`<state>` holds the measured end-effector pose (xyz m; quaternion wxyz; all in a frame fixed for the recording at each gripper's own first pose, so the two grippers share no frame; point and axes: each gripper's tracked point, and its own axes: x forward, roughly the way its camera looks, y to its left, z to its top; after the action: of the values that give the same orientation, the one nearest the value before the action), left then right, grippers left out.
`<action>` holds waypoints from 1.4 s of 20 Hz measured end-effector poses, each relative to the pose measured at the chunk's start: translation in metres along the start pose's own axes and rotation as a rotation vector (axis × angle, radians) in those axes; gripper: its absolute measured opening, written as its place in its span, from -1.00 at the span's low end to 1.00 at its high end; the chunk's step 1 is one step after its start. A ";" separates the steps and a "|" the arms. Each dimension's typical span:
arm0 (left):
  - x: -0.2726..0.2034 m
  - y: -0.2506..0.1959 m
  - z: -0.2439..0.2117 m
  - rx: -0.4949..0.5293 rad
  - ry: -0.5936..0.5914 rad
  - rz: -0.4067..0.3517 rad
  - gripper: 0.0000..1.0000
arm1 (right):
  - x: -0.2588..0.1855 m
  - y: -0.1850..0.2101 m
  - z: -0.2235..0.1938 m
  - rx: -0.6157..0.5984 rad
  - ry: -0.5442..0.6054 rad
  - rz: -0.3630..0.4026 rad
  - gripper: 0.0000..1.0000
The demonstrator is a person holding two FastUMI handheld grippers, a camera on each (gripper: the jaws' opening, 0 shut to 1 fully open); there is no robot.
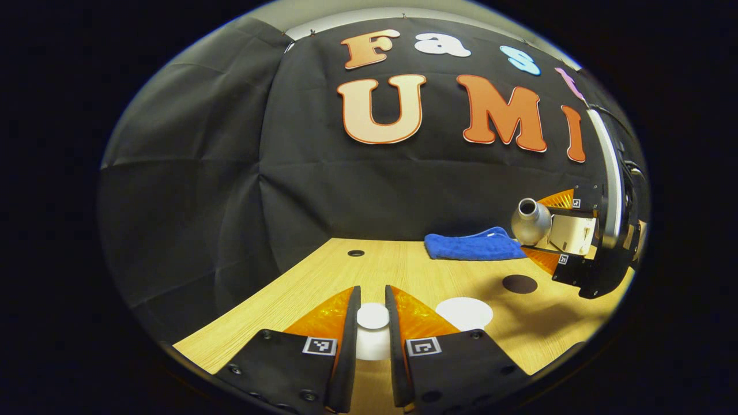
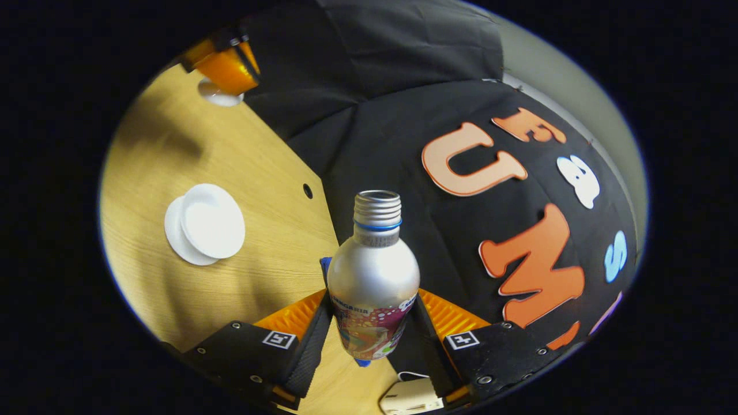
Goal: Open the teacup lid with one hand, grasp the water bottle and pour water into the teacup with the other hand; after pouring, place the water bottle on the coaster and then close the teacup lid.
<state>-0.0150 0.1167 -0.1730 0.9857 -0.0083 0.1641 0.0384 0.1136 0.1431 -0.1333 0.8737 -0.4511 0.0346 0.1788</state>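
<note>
My left gripper [image 1: 372, 291] is shut on the knob of the white teacup lid [image 1: 372, 317], low over the wooden table [image 1: 323, 276]. The open white teacup [image 1: 464, 313] stands just right of it. In the right gripper view the teacup [image 2: 206, 222] sits on the table, and the left gripper [image 2: 225, 66] with the lid [image 2: 219, 97] is farther off. My right gripper [image 2: 372, 300] is shut on a silver water bottle [image 2: 373, 271] with a colourful label and an open threaded mouth. In the left gripper view the bottle [image 1: 530, 221] lies tilted sideways, above and to the right of the cup, in the right gripper [image 1: 548, 227]. A round black coaster [image 1: 519, 283] lies below it.
A folded blue cloth [image 1: 473, 245] lies at the back of the table against the black cloth wall. A small round hole [image 1: 356, 253] is in the tabletop near the back left. The table's left edge runs diagonally toward me.
</note>
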 end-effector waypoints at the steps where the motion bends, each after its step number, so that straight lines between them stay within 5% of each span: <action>1: 0.002 -0.005 0.002 0.003 -0.001 -0.006 -0.40 | 0.000 -0.004 -0.005 0.056 0.007 0.005 0.59; 15: 0.015 -0.071 0.028 0.009 -0.054 -0.112 -0.41 | 0.011 -0.012 -0.055 0.703 0.066 0.051 0.60; 24: 0.027 -0.098 0.017 -0.011 -0.028 -0.159 -0.40 | 0.033 0.013 -0.088 0.951 0.138 0.119 0.59; 28: 0.036 -0.098 0.008 -0.015 0.001 -0.151 -0.40 | 0.044 0.027 -0.112 0.971 0.206 0.122 0.60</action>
<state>0.0289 0.0220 -0.1771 0.9856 -0.0281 0.1630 -0.0351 0.1567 0.0797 -0.2303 0.9629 -0.0046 0.2264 0.1471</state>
